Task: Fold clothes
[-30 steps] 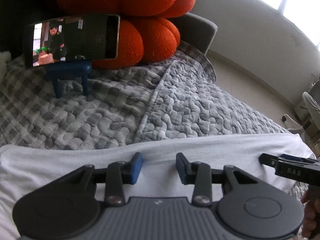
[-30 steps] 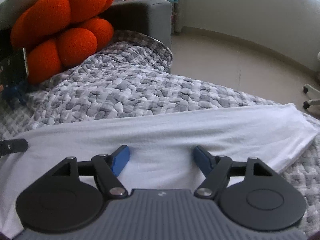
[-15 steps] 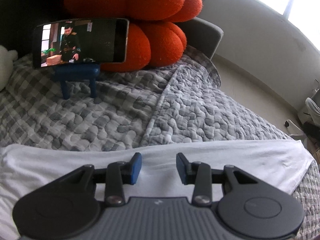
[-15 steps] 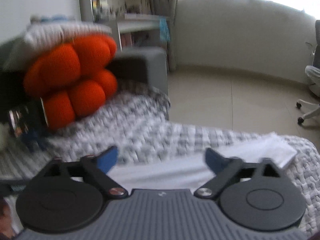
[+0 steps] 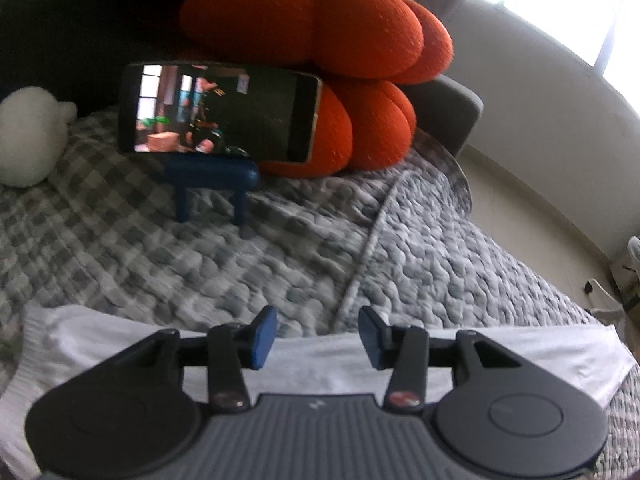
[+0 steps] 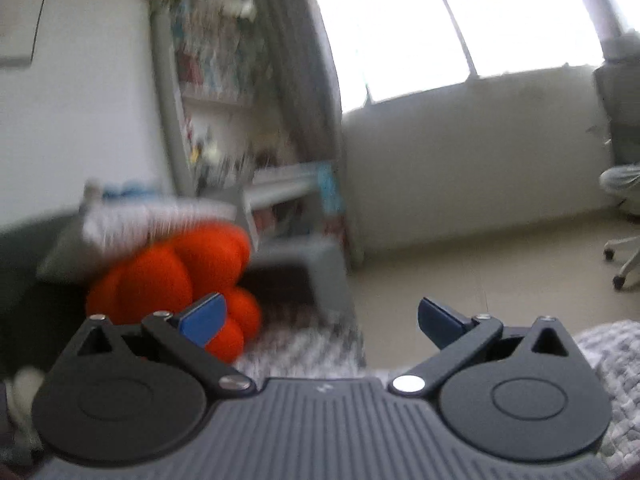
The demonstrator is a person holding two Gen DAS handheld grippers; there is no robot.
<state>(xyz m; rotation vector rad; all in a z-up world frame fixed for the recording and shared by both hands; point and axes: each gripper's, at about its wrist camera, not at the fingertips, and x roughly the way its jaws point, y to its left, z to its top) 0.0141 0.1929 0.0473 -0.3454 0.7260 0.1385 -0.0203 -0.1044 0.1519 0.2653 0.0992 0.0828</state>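
A white garment lies folded in a long flat band across the grey checked quilt, near the front of the left wrist view. My left gripper hovers just above its far edge, jaws opening, with nothing between the blue pads. My right gripper is lifted and points level into the room, jaws wide apart and empty. The garment is out of the right wrist view, which is blurred.
An orange knot cushion leans on the grey headboard behind a phone playing video on a blue stand. A white plush toy sits far left. A bookshelf, window and office chair stand beyond the bed.
The right gripper opened fully, rose and tilted up from the garment to face the room. The left gripper lifted slightly and its jaws widened. The garment lies released.
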